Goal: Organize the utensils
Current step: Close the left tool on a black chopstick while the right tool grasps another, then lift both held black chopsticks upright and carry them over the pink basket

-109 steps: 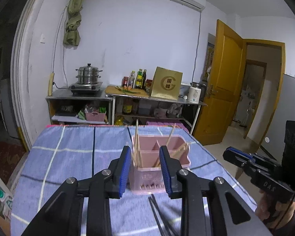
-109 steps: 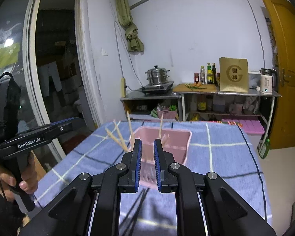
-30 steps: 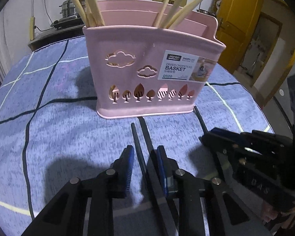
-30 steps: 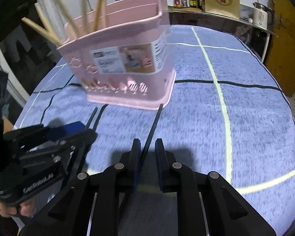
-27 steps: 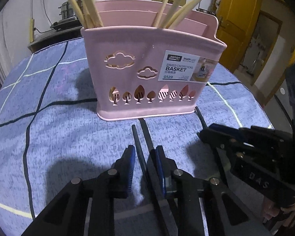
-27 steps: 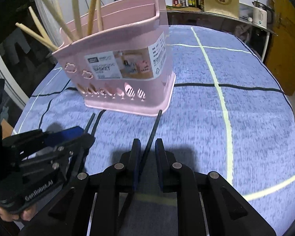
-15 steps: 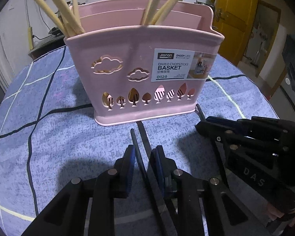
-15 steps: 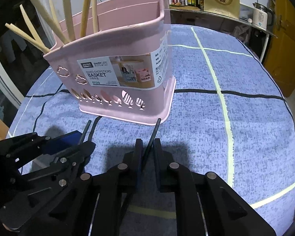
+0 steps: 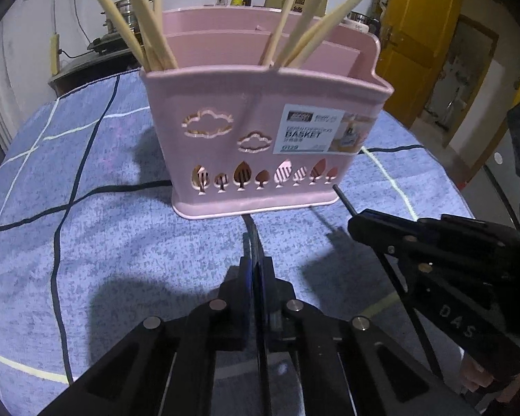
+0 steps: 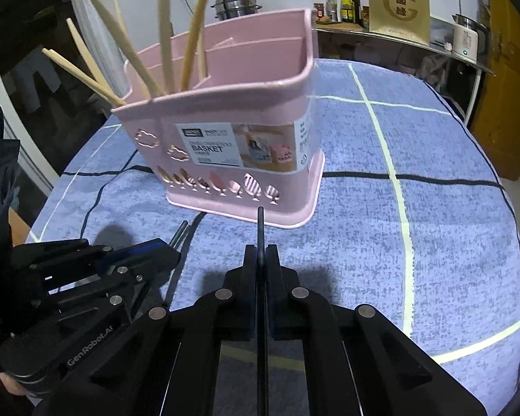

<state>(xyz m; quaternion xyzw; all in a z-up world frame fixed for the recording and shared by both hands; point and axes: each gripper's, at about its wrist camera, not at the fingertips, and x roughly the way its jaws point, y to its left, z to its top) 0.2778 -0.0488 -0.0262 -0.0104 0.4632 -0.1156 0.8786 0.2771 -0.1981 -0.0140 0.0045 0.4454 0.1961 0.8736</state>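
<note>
A pink chopstick basket (image 9: pixel 270 138) (image 10: pixel 232 128) stands on the blue checked cloth and holds several wooden chopsticks (image 9: pixel 145 24) (image 10: pixel 163 31). My left gripper (image 9: pixel 254 263) is shut on black chopsticks (image 9: pixel 253 239) just in front of the basket. It shows in the right wrist view (image 10: pixel 171 254) with the chopstick tips (image 10: pixel 180 234) sticking out. My right gripper (image 10: pixel 260 253) is shut on one black chopstick (image 10: pixel 260 228), its tip near the basket's base. It also shows in the left wrist view (image 9: pixel 355 218), at the right.
The blue checked cloth (image 10: pixel 416 215) covers a round table whose edge curves near on both sides. Behind stand a shelf with a steamer pot (image 10: pixel 237 5), bottles (image 10: pixel 345 0), a gold box (image 10: pixel 398 8) and a kettle (image 10: pixel 468 40). A yellow door (image 9: pixel 423 38) is at the right.
Both grippers have closed fully on the black chopsticks and raised them slightly off the cloth. The basket looms nearer and larger in both views.
</note>
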